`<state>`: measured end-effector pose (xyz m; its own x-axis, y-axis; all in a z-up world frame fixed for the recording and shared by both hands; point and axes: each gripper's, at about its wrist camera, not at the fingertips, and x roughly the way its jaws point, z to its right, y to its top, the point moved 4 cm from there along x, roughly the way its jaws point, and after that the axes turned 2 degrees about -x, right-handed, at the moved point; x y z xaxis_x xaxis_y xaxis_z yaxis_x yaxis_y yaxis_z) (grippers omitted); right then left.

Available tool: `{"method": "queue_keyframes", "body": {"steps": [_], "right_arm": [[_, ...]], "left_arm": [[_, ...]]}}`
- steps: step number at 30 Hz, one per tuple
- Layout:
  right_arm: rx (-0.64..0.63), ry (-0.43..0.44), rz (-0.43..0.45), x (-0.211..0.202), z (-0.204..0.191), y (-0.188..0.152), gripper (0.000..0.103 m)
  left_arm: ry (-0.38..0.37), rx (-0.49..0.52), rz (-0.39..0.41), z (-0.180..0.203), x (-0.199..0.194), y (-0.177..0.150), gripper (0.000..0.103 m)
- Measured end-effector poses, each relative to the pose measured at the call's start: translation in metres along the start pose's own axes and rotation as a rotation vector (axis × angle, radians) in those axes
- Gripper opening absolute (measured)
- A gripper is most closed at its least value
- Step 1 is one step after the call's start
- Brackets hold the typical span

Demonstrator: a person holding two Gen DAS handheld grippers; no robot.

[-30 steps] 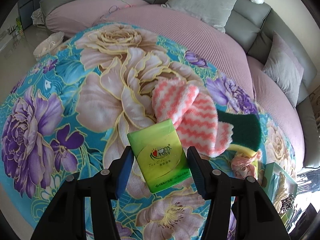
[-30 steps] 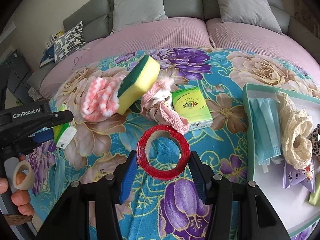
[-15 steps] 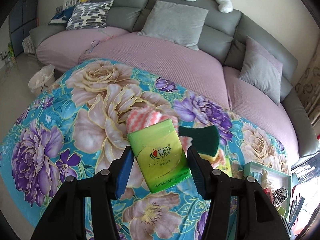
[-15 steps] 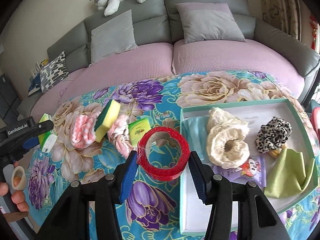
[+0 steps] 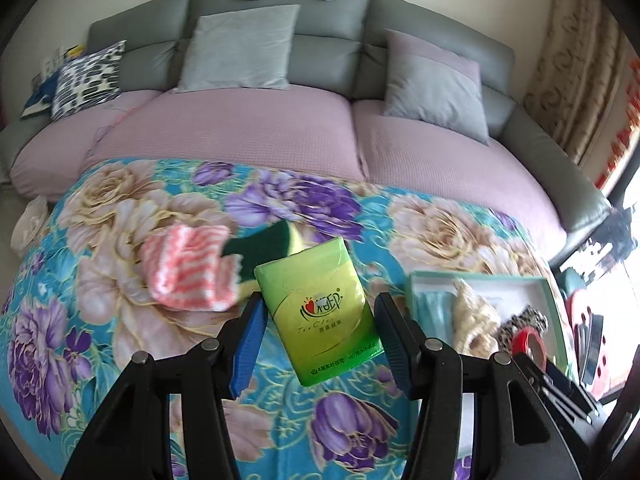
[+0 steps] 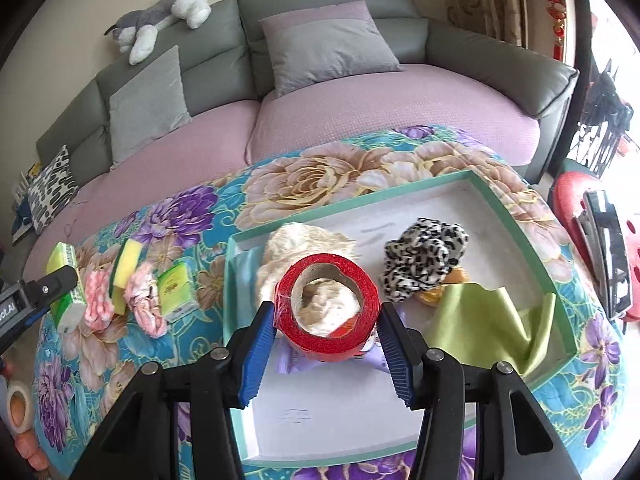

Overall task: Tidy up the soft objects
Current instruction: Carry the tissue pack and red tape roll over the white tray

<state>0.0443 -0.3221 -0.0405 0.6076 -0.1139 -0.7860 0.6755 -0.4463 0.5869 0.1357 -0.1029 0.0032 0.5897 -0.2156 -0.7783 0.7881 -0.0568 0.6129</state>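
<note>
My left gripper (image 5: 319, 307) is shut on a green tissue pack (image 5: 316, 300), held in the air above the flowered blanket (image 5: 120, 340). Behind it lie a pink striped cloth (image 5: 188, 268) and a green-and-yellow sponge (image 5: 260, 244). My right gripper (image 6: 326, 314) is shut on a red tape roll (image 6: 332, 346), hanging over the left part of the teal-rimmed tray (image 6: 520, 236). The tray holds cream lace (image 6: 304, 244), a leopard scrunchie (image 6: 424, 256) and a green cloth (image 6: 480, 328). A second tissue pack (image 6: 176, 292) and a pink lace cloth (image 6: 146, 300) lie left of the tray.
A curved grey sofa (image 6: 320, 4) with pink seat pads, cushions and a plush dog (image 6: 160, 12) wraps around the far side. A red stool (image 6: 580, 208) with a dark device on it stands to the right of the tray. Another tape roll (image 6: 18, 408) shows at the lower left.
Both grippers have travelled right and slightly up with their loads. The tape roll went from over the blanket to over the tray. The left view swung until the tray came in.
</note>
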Motion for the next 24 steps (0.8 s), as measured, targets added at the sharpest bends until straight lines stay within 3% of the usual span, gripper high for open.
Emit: {"method": "queue_keyframes", "body": {"steps": [12,18,24], "right_arm": [[0.188,-0.153,0.040,-0.010,0.088,0.001,0.055],[0.215,-0.181,0.043,-0.007,0.101,0.000,0.055],[0.228,-0.177,0.020,0.000,0.104,-0.004,0.055]], "left_arm": [[-0.133,0.215,-0.136,0.097,0.024,-0.047,0.057],[-0.133,0.306,-0.202,0.127,0.041,-0.076,0.057],[-0.127,0.332,-0.264,0.132,0.058,-0.091,0.057]]}}
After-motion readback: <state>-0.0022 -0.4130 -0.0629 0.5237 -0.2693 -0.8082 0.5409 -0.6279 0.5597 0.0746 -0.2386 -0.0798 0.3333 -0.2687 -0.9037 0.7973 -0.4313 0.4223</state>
